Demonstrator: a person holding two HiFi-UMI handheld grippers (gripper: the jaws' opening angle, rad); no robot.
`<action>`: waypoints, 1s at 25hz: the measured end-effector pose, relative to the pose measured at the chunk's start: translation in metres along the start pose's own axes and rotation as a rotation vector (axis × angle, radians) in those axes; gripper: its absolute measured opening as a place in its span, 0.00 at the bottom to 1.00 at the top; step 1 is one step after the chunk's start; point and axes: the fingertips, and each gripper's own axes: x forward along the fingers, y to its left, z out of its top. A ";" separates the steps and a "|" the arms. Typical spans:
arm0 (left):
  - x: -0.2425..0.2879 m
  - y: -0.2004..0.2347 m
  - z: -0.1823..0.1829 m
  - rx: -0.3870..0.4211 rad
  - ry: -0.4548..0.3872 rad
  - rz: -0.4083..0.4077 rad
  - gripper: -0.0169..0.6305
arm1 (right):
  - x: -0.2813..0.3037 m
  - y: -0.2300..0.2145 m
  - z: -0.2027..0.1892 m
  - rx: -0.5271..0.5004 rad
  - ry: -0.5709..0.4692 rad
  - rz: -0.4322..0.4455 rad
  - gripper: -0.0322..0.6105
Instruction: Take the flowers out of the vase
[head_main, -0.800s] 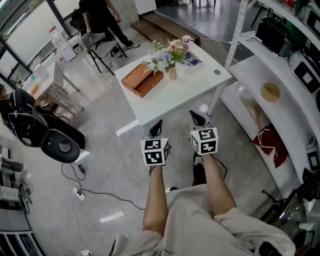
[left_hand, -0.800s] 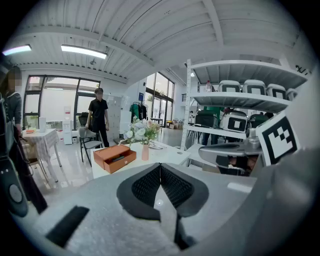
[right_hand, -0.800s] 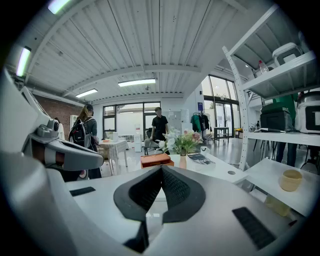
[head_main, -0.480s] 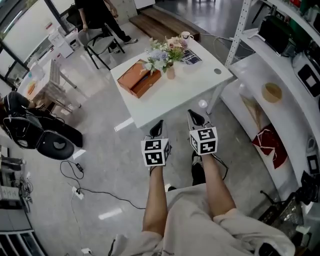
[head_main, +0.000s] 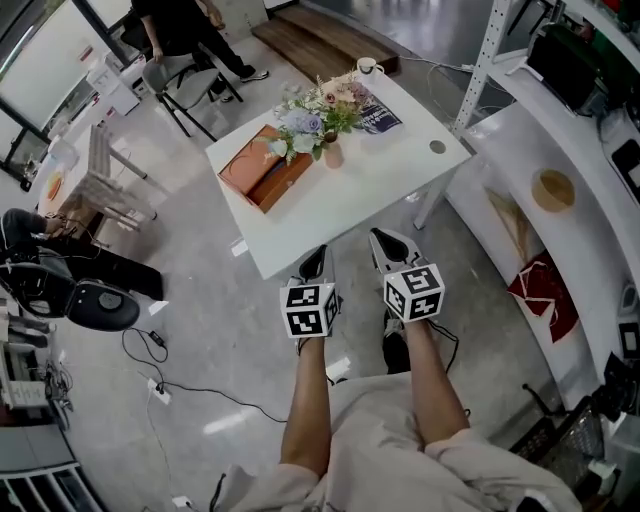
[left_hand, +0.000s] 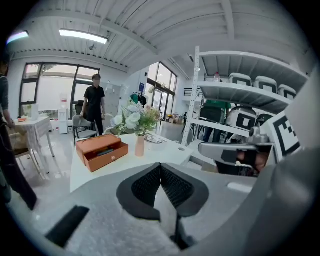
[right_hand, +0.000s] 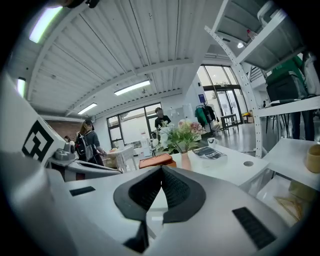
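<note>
A bunch of pale flowers (head_main: 312, 112) stands in a small peach vase (head_main: 333, 155) on the white table (head_main: 380, 190); the flowers (left_hand: 134, 117) and vase (left_hand: 139, 146) also show in the left gripper view, and the flowers (right_hand: 181, 134) and vase (right_hand: 186, 161) in the right gripper view. My left gripper (head_main: 313, 260) and right gripper (head_main: 385, 243) hover side by side just short of the table's near edge, well away from the vase. Both are shut with nothing between their pads.
An open orange box (head_main: 262, 176) lies left of the vase. A magazine (head_main: 378, 119) and a white mug (head_main: 367, 67) sit at the table's far end. White shelving (head_main: 560, 190) runs along the right. A chair (head_main: 170, 80) and a standing person (head_main: 180, 25) are beyond the table.
The view has moved closer to the table, so the table and flowers sit lower and nearer. Both grippers stay shut, side by side.
</note>
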 end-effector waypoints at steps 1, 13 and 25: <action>0.009 0.000 0.002 -0.007 -0.003 -0.004 0.04 | 0.004 -0.007 0.000 0.004 0.002 0.002 0.06; 0.091 -0.018 0.059 -0.034 -0.064 0.027 0.04 | 0.056 -0.094 0.053 0.123 -0.030 0.127 0.06; 0.107 -0.010 0.079 -0.081 -0.114 0.145 0.04 | 0.087 -0.128 0.088 0.105 -0.057 0.233 0.06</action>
